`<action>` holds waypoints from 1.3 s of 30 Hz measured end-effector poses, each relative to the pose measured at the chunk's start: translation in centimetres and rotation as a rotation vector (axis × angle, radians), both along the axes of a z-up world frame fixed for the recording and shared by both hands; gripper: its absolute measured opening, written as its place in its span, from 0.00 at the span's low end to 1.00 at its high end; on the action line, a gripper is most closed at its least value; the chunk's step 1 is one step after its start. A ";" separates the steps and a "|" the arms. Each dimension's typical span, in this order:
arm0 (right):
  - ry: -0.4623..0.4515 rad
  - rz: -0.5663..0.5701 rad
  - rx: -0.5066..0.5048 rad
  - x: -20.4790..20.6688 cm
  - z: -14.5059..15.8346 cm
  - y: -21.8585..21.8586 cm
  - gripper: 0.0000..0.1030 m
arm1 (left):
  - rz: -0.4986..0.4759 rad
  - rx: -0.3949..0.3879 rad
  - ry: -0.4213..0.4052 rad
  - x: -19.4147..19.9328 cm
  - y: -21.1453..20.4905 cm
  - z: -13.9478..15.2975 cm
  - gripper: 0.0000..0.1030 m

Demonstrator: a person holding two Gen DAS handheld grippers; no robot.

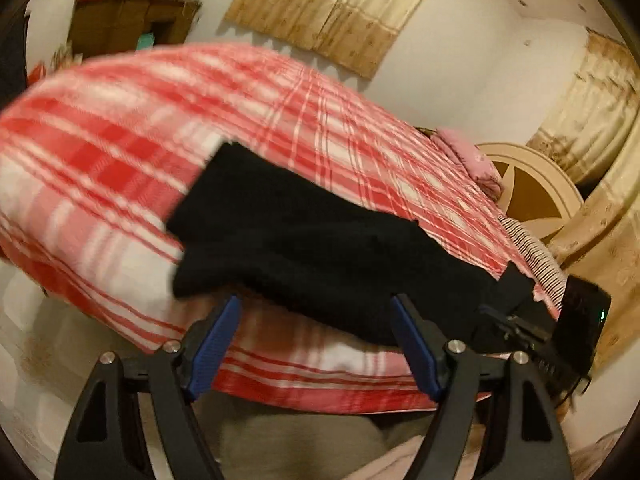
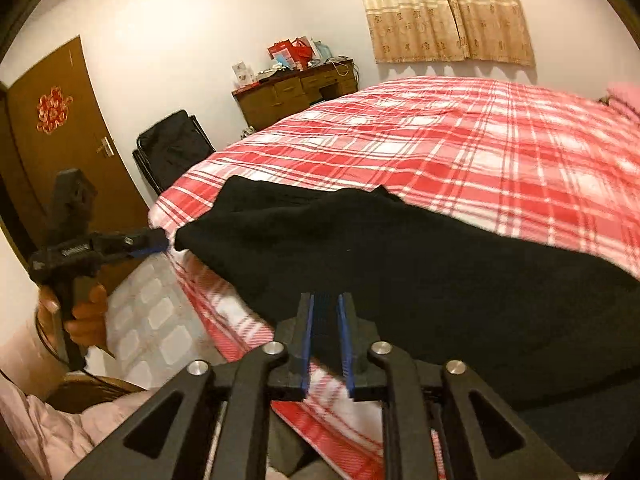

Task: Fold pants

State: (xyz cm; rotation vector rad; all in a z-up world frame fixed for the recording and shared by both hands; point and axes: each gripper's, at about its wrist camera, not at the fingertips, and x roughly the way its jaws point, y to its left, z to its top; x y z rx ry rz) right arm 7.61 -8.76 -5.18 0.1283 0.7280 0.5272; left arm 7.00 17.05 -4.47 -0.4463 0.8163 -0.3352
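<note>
Pants (image 2: 400,264) lie on the bed's (image 2: 480,140) near edge, desk (image 2: 296,92) behind.

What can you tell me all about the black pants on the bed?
The black pants are plain, dark and soft-looking, maybe knitted. They lie folded in a long, thick bundle on the red and white checked bedcover, close to the bed's near edge. No pockets or buttons show. The left gripper is open just in front of them. The right gripper is at their near edge, jaws slightly apart.
</note>
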 end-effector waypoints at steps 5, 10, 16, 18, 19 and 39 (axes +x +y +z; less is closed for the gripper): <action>0.006 -0.014 0.049 -0.1 -0.2 -0.7 0.57 | 0.089 -0.158 0.141 1.7 1.0 -3.0 0.77; -0.017 -0.038 0.051 -0.4 0.2 -1.2 0.57 | 0.243 -0.344 0.125 1.5 4.2 -3.2 0.77; 0.018 -0.046 0.071 0.0 -0.5 -1.4 0.57 | 0.284 -0.271 0.100 1.7 4.7 -2.8 0.43; 0.025 -0.056 0.066 0.1 -0.6 -1.5 0.57 | 0.290 -0.279 0.105 1.6 5.1 -3.2 0.36; 0.026 -0.061 0.067 0.1 -0.6 -1.6 0.57 | 0.285 -0.269 0.096 1.5 5.1 -3.0 0.34; 0.091 -0.097 0.050 1.0 -1.7 -1.3 0.57 | 0.054 0.070 -0.052 5.6 5.4 -2.4 0.28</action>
